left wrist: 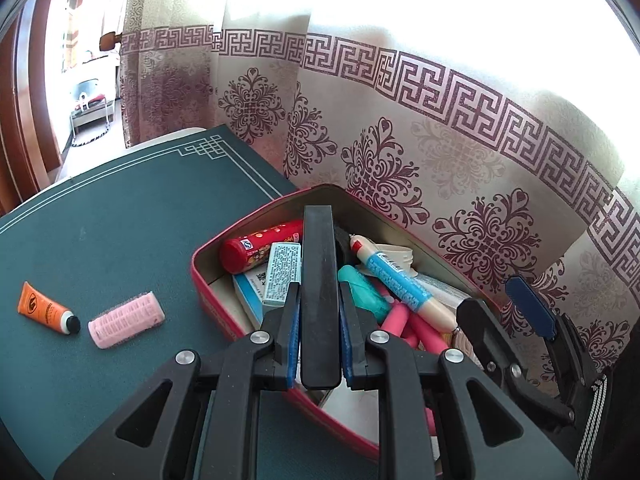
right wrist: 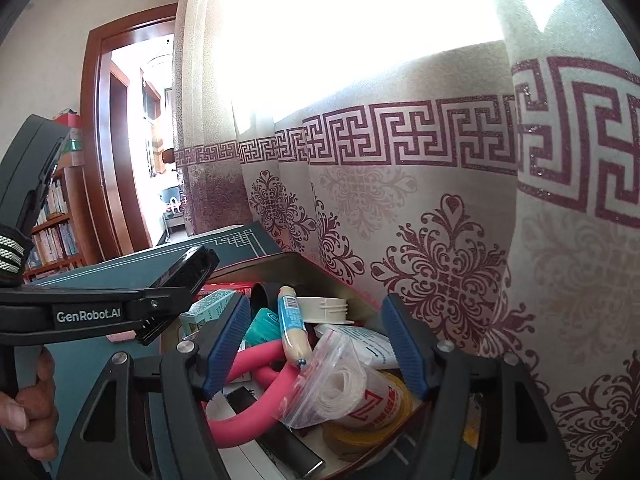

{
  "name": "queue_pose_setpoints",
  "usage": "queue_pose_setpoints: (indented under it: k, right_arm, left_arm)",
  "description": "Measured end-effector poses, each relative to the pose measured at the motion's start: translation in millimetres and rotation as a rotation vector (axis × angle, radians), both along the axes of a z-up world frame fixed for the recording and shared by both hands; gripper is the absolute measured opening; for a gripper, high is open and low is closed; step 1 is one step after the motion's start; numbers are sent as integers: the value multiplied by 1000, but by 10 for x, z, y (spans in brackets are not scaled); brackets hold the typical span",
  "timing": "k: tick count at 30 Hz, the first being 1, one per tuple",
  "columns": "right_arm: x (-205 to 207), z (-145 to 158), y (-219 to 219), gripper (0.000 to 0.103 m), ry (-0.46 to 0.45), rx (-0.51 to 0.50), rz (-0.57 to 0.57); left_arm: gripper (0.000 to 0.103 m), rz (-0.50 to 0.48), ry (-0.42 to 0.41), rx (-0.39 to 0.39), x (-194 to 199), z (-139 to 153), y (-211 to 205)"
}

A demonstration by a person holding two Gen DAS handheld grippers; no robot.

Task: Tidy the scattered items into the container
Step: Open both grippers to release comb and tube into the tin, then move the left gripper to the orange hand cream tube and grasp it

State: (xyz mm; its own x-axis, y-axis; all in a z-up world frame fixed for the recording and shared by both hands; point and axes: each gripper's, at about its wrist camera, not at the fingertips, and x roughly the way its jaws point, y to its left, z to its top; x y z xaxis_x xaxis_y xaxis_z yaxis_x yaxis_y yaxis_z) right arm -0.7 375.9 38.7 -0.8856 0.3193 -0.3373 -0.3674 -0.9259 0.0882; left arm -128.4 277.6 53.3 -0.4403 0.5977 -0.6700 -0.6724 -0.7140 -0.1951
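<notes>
My left gripper (left wrist: 319, 312) is shut on a flat black bar (left wrist: 318, 280) and holds it over the red tin (left wrist: 208, 248), which is full of items: a red can (left wrist: 260, 246), a blue-labelled tube (left wrist: 400, 280), pink foam rods (left wrist: 416, 328). An orange tube (left wrist: 46, 308) and a pink hair roller (left wrist: 126, 318) lie on the green mat (left wrist: 120, 220) to the left. My right gripper (right wrist: 316, 344) is open and empty above the tin's right end (right wrist: 320, 258), over a plastic bag (right wrist: 332, 384) and a tape roll (right wrist: 380, 404). The left gripper shows at the left (right wrist: 180, 280).
A patterned curtain (left wrist: 440, 140) hangs close behind the tin. The mat's far edge (left wrist: 192, 148) lies ahead to the left. A doorway (right wrist: 136, 140) and a bookshelf (right wrist: 56, 220) stand beyond.
</notes>
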Motion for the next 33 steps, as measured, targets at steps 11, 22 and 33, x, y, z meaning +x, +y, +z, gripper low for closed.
queue_pose_setpoints:
  k: [11, 22, 33]
  right_arm:
    - [37, -3, 79, 89, 29, -29, -17]
    - [72, 18, -88, 102, 92, 26, 43]
    - [79, 11, -239, 102, 104, 78, 88]
  left_arm:
    - [32, 50, -4, -57, -192, -150, 148]
    - [61, 189, 18, -57, -195, -151, -346]
    - [70, 507, 36, -69, -511, -150, -1500]
